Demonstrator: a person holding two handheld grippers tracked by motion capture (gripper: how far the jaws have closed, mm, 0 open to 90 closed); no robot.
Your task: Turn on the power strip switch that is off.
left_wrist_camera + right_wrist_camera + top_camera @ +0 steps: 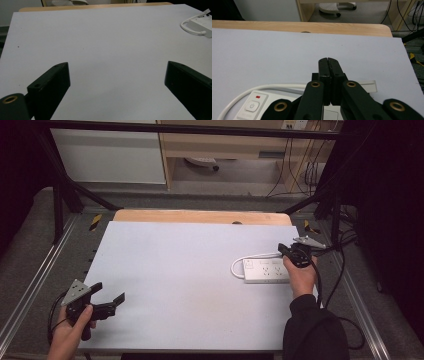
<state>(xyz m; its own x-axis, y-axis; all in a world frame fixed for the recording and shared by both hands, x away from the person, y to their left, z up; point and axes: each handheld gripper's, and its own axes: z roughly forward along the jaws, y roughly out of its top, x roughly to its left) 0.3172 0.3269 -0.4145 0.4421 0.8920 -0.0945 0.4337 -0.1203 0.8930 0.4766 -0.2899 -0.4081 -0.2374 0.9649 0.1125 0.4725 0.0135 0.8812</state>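
A white power strip (265, 270) lies at the right of the white table top (185, 280), its white cable (239, 261) looped off the left end. My right gripper (282, 249) hovers over the strip's right end, held in a hand. In the right gripper view my right gripper (328, 60) has its jaws pressed together with nothing between them, and the strip (262, 102) with its round power button (252, 106) lies just below. My left gripper (109, 293) is open near the table's front left. In the left gripper view it (116, 75) is spread wide over bare surface, with the strip (201, 24) far off.
A wooden edge (200, 216) runs along the table's far side. Black frame bars (60, 185) stand at the far corners. Black cables (345, 270) trail off the right edge. A pale flat strip (369, 86) lies on the table beside the right gripper's jaws.
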